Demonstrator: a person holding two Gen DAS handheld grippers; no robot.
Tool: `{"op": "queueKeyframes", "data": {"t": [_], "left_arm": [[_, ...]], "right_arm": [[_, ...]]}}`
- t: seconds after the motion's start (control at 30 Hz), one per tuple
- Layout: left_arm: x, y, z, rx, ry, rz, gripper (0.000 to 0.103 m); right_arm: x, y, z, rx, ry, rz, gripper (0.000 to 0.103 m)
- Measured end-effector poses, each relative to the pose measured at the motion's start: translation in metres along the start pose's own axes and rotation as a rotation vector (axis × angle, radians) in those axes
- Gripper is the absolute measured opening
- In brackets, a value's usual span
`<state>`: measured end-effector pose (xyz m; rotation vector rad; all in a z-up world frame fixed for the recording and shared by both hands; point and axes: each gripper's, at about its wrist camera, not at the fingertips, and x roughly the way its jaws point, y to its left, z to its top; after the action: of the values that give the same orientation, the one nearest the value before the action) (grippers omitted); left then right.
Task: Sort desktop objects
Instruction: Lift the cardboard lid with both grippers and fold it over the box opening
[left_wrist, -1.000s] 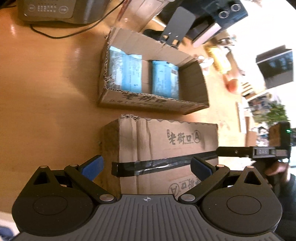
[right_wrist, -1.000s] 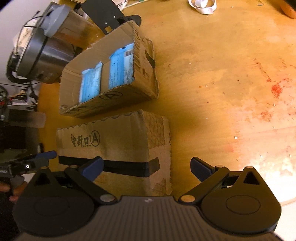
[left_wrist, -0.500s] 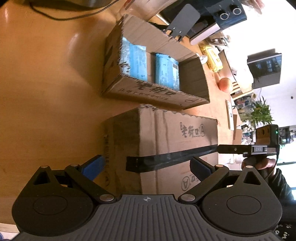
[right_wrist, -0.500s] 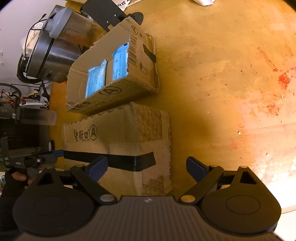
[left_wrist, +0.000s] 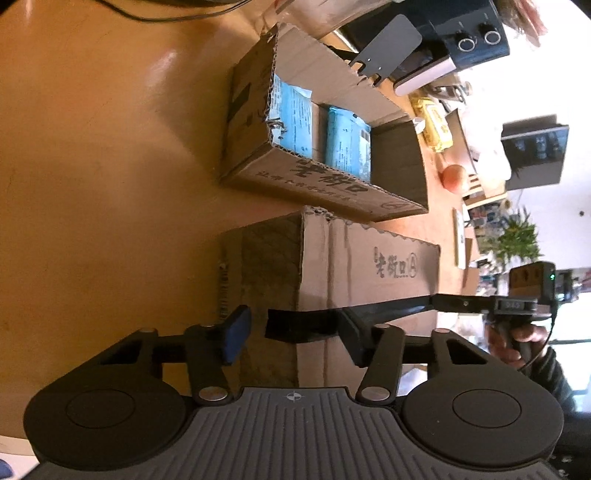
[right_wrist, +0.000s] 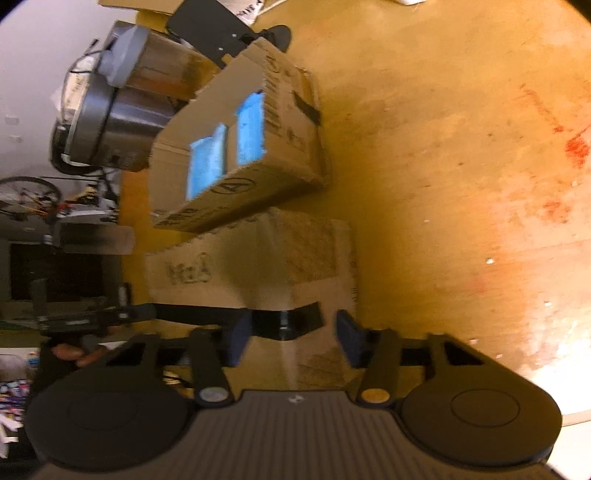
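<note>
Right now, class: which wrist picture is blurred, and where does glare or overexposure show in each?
Right wrist view: motion-blurred, print on the taped box smeared, table washed out lower right. Left wrist view: sharp, glare spot on the table, window area at right blown white.

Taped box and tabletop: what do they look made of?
Taped box: brown corrugated cardboard, matte; the fluted edge shows along its top rim, and the black tape across it looks glossy plastic. Tabletop: probably varnished wood or laminate; amber, reflecting highlights.
</note>
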<state>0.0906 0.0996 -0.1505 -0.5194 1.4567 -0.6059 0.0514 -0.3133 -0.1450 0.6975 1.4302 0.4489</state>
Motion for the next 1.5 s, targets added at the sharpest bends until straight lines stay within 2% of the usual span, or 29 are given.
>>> {"op": "queueKeyframes", "data": {"t": [0.5, 1.1, 1.27, 1.5], "left_arm": [[-0.006, -0.011, -0.01, -0.009, -0.03, 0.032, 0.045], [-0.046, -0.062, -0.038, -0.011, -0.086, 0.05, 0.045], [-0.05, -0.074, -0.033, 0.002, -0.078, 0.044, 0.046], [-0.059, -0.081, -0.009, 0.028, -0.089, 0.053, 0.046]], "right_arm": [[-0.004, 0.007, -0.004, 0.005, 0.009, -0.013, 0.027], [-0.053, 0.041, -0.023, 0.005, 0.031, -0.037, 0.027], [-0.068, 0.053, -0.017, 0.008, 0.041, -0.066, 0.027], [-0.075, 0.069, 0.005, -0.014, 0.029, -0.077, 0.027]]}}
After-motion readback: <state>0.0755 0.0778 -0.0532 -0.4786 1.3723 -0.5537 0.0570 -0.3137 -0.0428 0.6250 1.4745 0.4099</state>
